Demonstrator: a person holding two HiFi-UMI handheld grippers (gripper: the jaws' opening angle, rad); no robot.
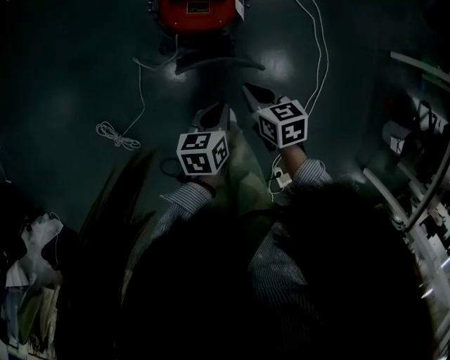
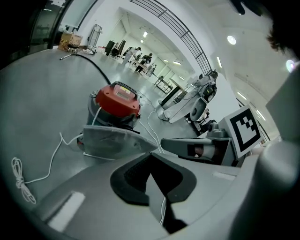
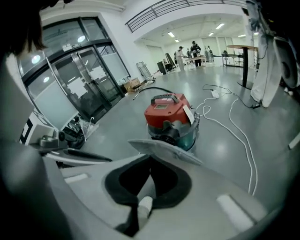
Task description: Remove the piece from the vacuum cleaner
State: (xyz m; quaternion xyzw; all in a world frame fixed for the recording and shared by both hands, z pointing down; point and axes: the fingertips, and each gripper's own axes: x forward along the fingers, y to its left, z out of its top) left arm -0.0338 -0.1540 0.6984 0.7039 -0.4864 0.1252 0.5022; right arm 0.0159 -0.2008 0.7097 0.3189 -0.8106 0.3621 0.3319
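L gripper (image 2: 150,155) & R gripper (image 3: 150,157) both clenched, empty; vac (image 3: 168,115) on floor (image 3: 267,140) well ahead; black front fitting (image 3: 169,131) prob. the piece, likely stiff, light plastic, so grab its rim.

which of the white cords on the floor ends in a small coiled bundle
The cord left of the red vacuum cleaner: it ends in a small coil. The cable on the right runs long and loose, with no coil.

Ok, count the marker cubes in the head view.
2. The left cube sits near the centre; the right cube is just beside it, slightly higher. The picture is dark, so others may be hidden.
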